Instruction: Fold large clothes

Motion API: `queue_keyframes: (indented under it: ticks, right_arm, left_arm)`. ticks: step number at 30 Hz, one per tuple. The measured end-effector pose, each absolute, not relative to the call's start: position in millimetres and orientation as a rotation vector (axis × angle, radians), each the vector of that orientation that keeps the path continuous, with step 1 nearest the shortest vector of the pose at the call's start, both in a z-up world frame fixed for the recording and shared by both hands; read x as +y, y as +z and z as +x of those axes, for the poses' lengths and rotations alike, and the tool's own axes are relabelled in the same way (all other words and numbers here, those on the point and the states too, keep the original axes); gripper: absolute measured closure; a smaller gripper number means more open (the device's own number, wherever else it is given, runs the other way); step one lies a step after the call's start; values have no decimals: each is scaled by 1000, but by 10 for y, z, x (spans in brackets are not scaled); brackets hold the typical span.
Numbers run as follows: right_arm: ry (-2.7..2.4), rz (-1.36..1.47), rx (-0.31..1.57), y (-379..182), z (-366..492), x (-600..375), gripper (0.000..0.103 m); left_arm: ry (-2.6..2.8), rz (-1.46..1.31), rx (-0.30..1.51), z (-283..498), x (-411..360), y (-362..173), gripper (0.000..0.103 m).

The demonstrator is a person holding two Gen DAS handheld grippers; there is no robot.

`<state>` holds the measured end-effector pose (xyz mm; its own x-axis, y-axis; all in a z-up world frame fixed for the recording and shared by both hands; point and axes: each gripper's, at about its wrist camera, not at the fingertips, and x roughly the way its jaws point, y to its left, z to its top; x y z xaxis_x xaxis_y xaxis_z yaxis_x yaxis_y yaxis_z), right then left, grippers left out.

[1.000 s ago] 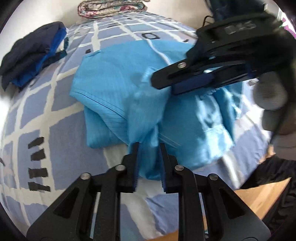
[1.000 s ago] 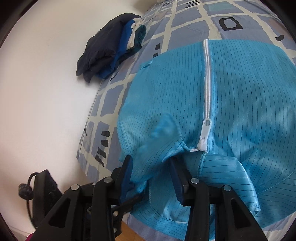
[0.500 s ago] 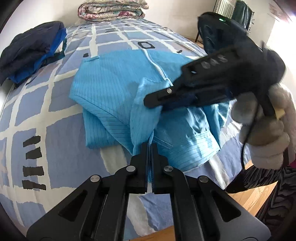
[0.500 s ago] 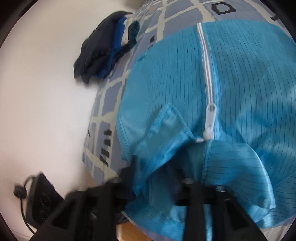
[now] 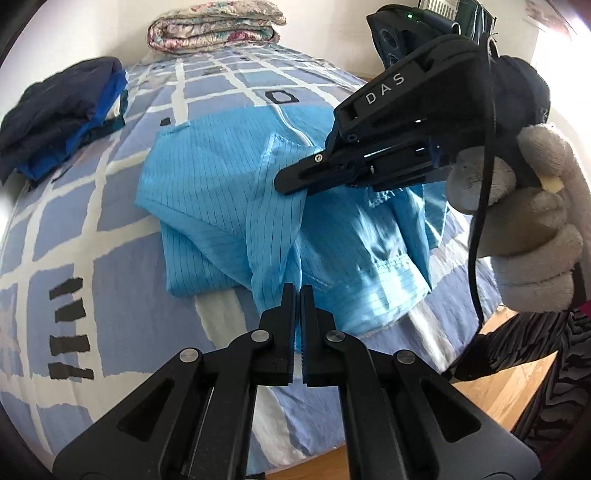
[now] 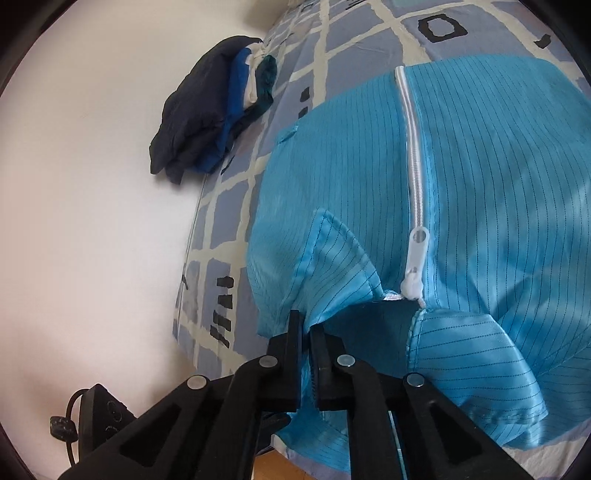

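A light blue pinstriped jacket [image 5: 207,192] with a white zipper [image 6: 413,173] lies partly folded on the bed. My left gripper [image 5: 298,291] is shut on a fold of the jacket near its front edge. My right gripper [image 6: 306,325] is shut on the jacket's collar edge, beside the zipper pull [image 6: 415,258]. In the left wrist view the right gripper [image 5: 295,181] comes in from the right, held by a grey-gloved hand [image 5: 535,236], and lifts the cloth a little above the bed.
The bed has a blue and white checked cover [image 5: 74,229]. A pile of dark navy and blue clothes [image 5: 55,118] lies at the far left by the wall. A folded floral quilt [image 5: 214,26] sits at the head. Wooden floor [image 5: 509,369] shows at the right.
Both grippers have closed on the jacket: the left on the front fold, the right on the collar edge. The right gripper has lifted the cloth slightly.
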<state>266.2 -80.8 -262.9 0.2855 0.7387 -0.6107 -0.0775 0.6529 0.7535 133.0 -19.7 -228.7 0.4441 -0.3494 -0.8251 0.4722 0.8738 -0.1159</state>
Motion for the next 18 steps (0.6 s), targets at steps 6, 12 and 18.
queue_keyframes:
  ticks: [6,12,18]
  right_arm:
    - [594,700,1181,-2643,2665,-789,99]
    - [611,684,1170,-2598,2652,-807,61]
    - [659,639,1170,-2628,2595,-739,49]
  left_arm:
    - [-482,218,994,1381,-326,-2411,103]
    - [-554,94,1021,1380,-199,-2358,103]
    - [-577,-41,1037,1421,4,-2274,103]
